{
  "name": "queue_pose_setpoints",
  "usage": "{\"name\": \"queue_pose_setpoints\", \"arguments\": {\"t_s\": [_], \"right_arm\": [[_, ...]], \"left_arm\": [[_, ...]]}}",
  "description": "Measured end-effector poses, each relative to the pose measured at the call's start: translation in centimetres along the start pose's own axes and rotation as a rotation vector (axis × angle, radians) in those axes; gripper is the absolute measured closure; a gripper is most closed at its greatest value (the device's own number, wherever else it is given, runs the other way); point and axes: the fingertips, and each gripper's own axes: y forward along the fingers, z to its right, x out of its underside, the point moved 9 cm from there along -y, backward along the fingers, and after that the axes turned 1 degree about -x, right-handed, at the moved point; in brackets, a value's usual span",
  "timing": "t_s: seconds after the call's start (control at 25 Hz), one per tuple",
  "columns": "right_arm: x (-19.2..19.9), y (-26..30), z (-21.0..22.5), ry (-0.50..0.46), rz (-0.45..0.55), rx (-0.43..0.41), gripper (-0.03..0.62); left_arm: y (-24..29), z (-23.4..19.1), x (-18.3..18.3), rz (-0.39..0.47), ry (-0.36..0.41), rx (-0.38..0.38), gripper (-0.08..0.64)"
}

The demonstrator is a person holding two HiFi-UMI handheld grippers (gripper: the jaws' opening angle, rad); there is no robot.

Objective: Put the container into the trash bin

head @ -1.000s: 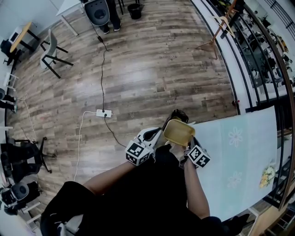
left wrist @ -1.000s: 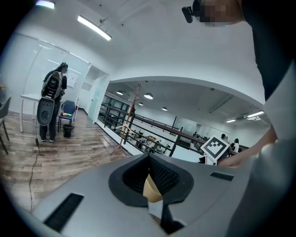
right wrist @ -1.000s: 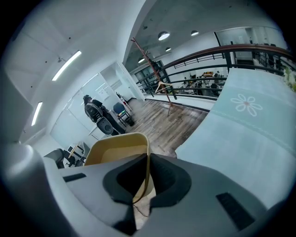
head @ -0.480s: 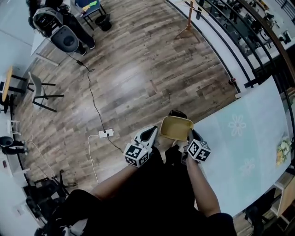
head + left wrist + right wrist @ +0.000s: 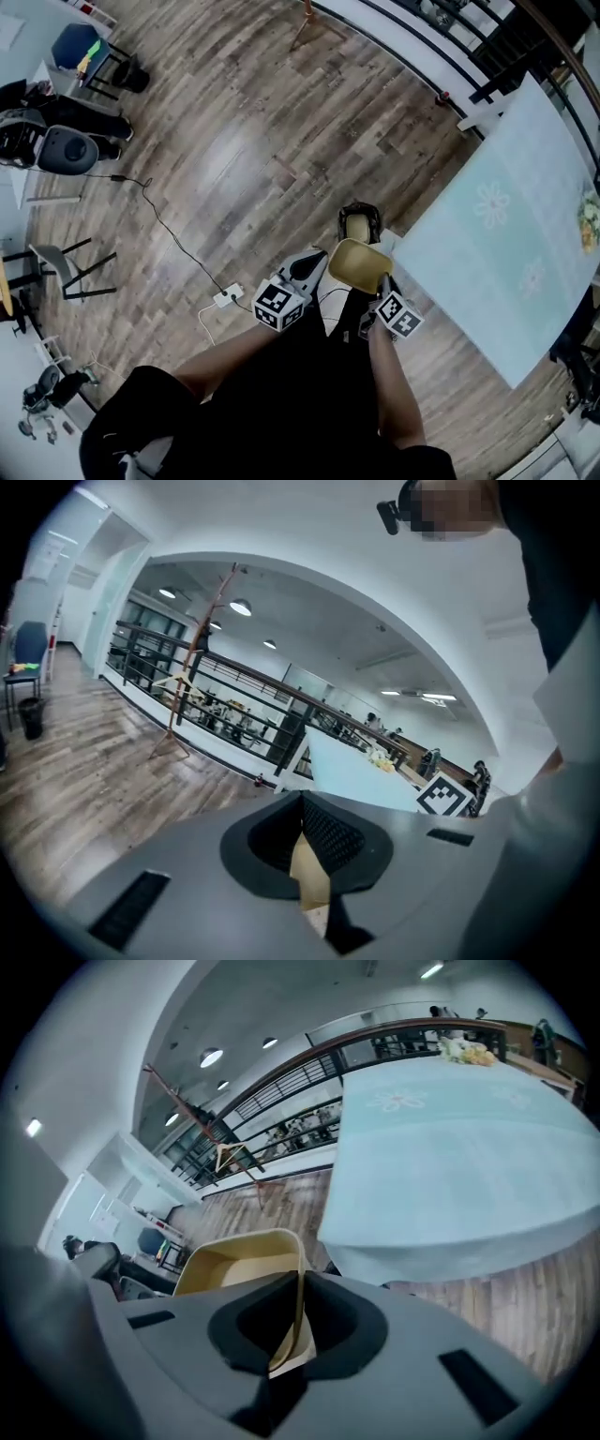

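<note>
Swung round, the container [image 5: 361, 264] hangs just short of the trash bin [image 5: 359, 223] straight ahead; left hand-held gripper [image 5: 317, 261] and right hand-held gripper [image 5: 382, 280] both clamp its rim.

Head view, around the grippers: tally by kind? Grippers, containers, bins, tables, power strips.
Grippers: 2 (left gripper, right gripper)
Yellow container: 1
Trash bin: 1
Table: 1
Power strip: 1
Total: 6
</note>
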Motion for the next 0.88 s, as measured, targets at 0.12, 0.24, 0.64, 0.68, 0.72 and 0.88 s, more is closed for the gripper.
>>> {"name": "queue_pose_setpoints", "arguments": {"t_s": [0.12, 0.24, 0.64, 0.68, 0.72, 0.88], "right_arm": [[1.5, 2.1, 0.7, 0.078, 0.007, 0.058, 0.549], [3.3, 3.5, 1.6, 0.211, 0.029, 0.123, 0.549], [5.3, 7.9, 4.3, 0.561, 0.184, 0.214, 0.546], [5.6, 8.5, 4.6, 0.58, 0.182, 0.231, 0.515], [6.1, 9.0, 4.8, 0.594, 0.173, 0.247, 0.462], [6.9, 9.4, 5.0, 0.556, 0.134, 0.269, 0.431]], "left_arm": [[0.7, -2.1, -0.5, -0.029, 0.03, 0.042, 0.546], [0.8, -3.5, 0.0, -0.075, 0.047, 0.058, 0.546], [0.2, -3.7, 2.0, -0.216, 0.075, 0.166, 0.546], [-0.2, -3.7, 2.3, -0.228, 0.073, 0.165, 0.546], [-0.6, -3.9, 2.6, -0.236, 0.07, 0.16, 0.546], [-2.0, -4.9, 3.2, -0.26, 0.041, 0.126, 0.546]]}}
